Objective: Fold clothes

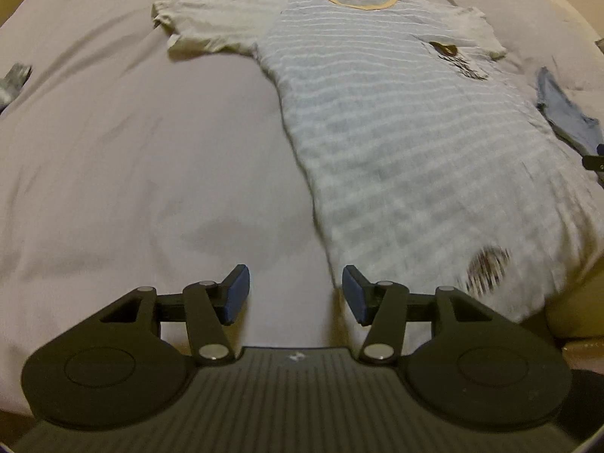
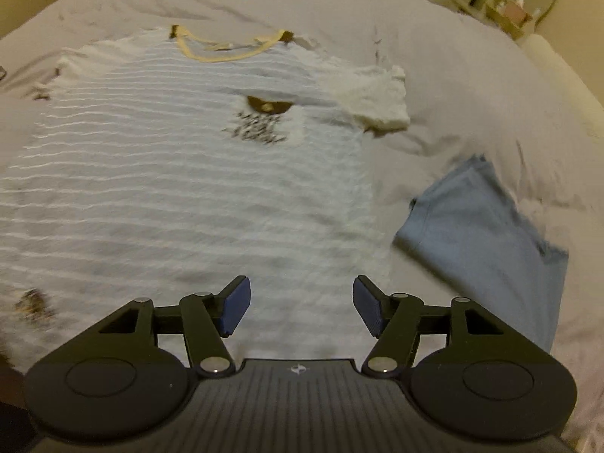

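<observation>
— Where is the shirt?

— The striped T-shirt [image 1: 396, 120] lies spread flat, front up, on the bed [image 1: 132, 151], over a pale lilac sheet. Its yellow neckband [image 1: 355, 0] is at the far end from me, its hem at the near edge of the bed. Both short sleeves are out to the sides; the one I see in my right view [image 2: 377, 102] is a little bunched. There is a dark print on the chest pocket [image 2: 264, 124] and a dark patch near the hem [image 1: 487, 268], both too blurred to read.

— And your jaws?

— My left gripper [image 1: 296, 294] is held with its jaws spread apart and nothing between them; it hangs over the bare sheet, just beside the shirt's lower left corner. My right gripper [image 2: 302, 309] also has its jaws wide and holds nothing; it is above the lower part of the shirt, near its right side edge. Whether either touches the cloth I cannot tell.

— Anything else on the bed?

— A blue garment [image 2: 483, 234] lies on the sheet just beside the shirt's right edge. At the far left edge of my left view there is a small greyish thing [image 1: 15, 79], too blurred to name.
</observation>
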`<state>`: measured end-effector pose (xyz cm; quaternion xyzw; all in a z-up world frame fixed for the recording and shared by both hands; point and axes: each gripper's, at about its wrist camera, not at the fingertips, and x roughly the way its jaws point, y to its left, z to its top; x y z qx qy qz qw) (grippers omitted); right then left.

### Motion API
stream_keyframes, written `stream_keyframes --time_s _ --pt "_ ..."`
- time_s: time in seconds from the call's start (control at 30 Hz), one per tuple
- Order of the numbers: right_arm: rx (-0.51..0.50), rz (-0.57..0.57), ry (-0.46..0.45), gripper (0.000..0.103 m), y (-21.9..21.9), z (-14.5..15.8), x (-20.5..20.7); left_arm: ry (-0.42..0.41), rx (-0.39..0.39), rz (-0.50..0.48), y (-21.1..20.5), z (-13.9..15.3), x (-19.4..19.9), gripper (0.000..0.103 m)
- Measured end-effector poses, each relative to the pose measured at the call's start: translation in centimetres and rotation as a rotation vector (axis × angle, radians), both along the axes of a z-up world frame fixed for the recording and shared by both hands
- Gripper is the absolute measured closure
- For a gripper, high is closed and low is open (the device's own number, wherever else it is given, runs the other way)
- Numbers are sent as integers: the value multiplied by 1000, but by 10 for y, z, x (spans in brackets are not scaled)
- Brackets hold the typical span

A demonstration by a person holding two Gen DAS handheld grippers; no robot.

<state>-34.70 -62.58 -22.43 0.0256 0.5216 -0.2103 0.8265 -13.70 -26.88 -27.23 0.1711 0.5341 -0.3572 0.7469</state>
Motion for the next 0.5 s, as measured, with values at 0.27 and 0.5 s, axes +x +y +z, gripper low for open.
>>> stream_keyframes --time_s 0.27,0.5 --pt "22 154 56 35 54 -11 -32 39 -21 -29 23 2 -44 54" --pt "36 120 115 34 17 -15 -79 52 9 2 0 -8 -62 54"
